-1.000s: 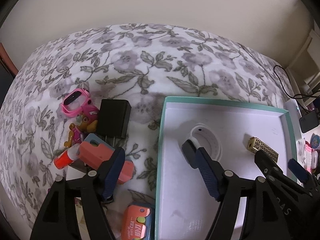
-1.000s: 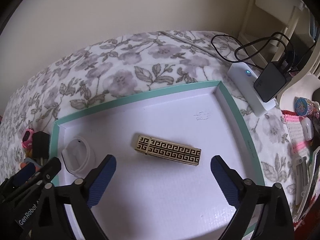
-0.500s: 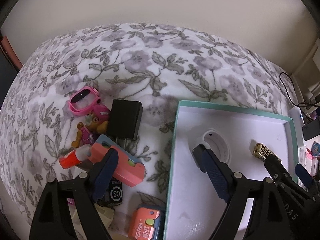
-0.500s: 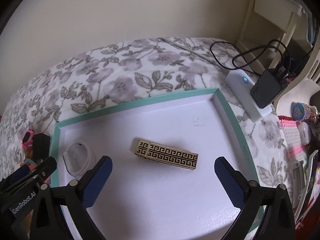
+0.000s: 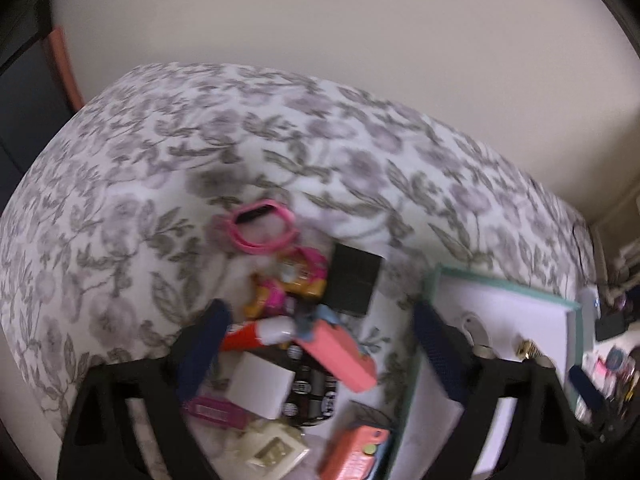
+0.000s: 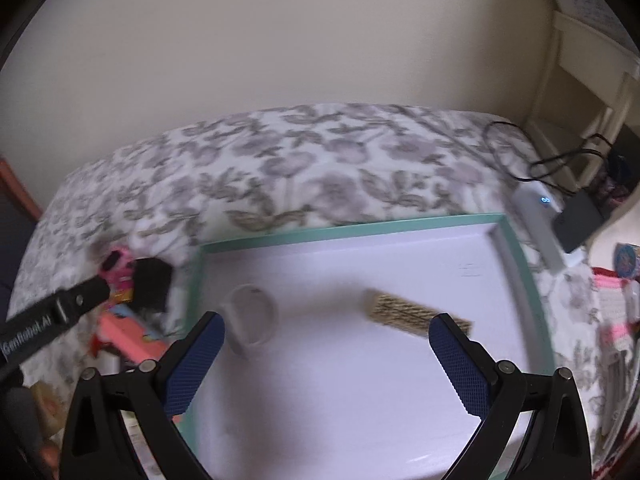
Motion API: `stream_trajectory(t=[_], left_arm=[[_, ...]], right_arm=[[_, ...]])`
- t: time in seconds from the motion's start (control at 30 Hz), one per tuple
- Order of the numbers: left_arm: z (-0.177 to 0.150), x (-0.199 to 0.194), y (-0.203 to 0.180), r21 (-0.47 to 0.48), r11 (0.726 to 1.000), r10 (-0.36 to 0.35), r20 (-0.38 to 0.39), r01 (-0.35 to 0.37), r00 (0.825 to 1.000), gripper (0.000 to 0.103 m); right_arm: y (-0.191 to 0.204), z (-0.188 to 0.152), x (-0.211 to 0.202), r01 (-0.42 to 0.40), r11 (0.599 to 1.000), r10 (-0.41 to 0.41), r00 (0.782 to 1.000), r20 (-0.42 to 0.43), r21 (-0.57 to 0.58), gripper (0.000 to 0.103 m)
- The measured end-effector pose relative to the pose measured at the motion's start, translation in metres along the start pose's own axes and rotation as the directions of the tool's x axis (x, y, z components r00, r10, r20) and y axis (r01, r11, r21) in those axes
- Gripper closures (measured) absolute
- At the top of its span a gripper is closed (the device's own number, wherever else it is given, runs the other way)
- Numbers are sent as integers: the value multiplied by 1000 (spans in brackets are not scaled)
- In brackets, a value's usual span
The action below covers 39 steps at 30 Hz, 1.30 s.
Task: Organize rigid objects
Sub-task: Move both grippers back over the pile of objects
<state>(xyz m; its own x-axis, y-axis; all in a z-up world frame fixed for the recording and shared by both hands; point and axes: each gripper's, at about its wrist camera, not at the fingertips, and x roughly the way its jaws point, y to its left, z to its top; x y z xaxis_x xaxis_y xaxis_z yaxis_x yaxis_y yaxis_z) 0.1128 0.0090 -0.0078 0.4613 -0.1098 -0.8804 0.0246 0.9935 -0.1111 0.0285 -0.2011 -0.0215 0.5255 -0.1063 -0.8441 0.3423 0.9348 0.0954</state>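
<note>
A pile of small objects lies on the floral bedspread: a pink watch (image 5: pixel 262 227), a toy figure (image 5: pixel 288 284), a black adapter (image 5: pixel 354 280), a salmon case (image 5: pixel 340 354), a white block (image 5: pixel 262 388). My left gripper (image 5: pixel 320 336) is open above the pile, holding nothing. The teal-rimmed white tray (image 6: pixel 344 230) holds a white ring-shaped piece (image 6: pixel 250 318) and a gold patterned bar (image 6: pixel 412 314). My right gripper (image 6: pixel 326 344) is open and empty over the tray. The left gripper's finger (image 6: pixel 80 300) shows at the left in the right wrist view.
A white power strip (image 6: pixel 538 220) with a black plug and cable lies right of the tray. A shelf unit (image 6: pixel 592 80) stands at the far right. Pink knit items (image 6: pixel 612 300) lie beside the tray. The wall runs behind the bed.
My left gripper has swung left from the tray's edge to above the pile of objects. My right gripper has shifted left over the tray. Both views are motion-blurred now.
</note>
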Motion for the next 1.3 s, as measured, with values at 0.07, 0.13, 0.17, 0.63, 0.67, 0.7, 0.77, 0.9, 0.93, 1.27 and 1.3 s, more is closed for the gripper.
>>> stream_trajectory(t=[0.07,0.13,0.17,0.63,0.67,0.7,0.77,0.9,0.93,1.27,1.3], left_arm=[[2,-8,15,-38,999,-3,19,4,1000,2],[3,-14,25,-59,998,-1,32,3,999,2],[3,-17,31,-69,998,-1,39,4,999,2],[-30,-19,96,-145,988,43,-76,-54,996,2],[-35,-14,98,-139,988,53,-106,-68,993,2],[-38,-11,99,-135,988,60,-124,-77,991,2],[-44,-4,102,-128,988,69,-154,-89,986,2],[-55,8,110,-151,984,58,-210,-91,976,2],[-58,11,113,-166,982,53,-224,-92,973,2],[-72,10,154,-321,938,50,-247,-130,968,2],[-74,9,159,-339,931,49,-247,-133,968,2]], right_arm=[[11,0,-6,-46,999,46,999,3,-17,0],[26,-1,-14,-78,995,79,997,9,-56,0],[32,-2,-16,-94,993,95,995,9,-68,0],[102,-36,-5,-283,946,258,953,-161,-155,0],[103,-39,-4,-277,948,249,953,-173,-158,0],[105,-45,-2,-267,950,236,953,-188,-159,0],[106,-50,1,-256,953,220,952,-211,-162,0],[109,-60,2,-230,954,182,955,-234,-193,0],[111,-63,1,-231,951,181,955,-234,-207,0],[154,-80,8,-325,880,233,931,-280,-347,2],[160,-82,8,-331,869,234,930,-284,-367,3]])
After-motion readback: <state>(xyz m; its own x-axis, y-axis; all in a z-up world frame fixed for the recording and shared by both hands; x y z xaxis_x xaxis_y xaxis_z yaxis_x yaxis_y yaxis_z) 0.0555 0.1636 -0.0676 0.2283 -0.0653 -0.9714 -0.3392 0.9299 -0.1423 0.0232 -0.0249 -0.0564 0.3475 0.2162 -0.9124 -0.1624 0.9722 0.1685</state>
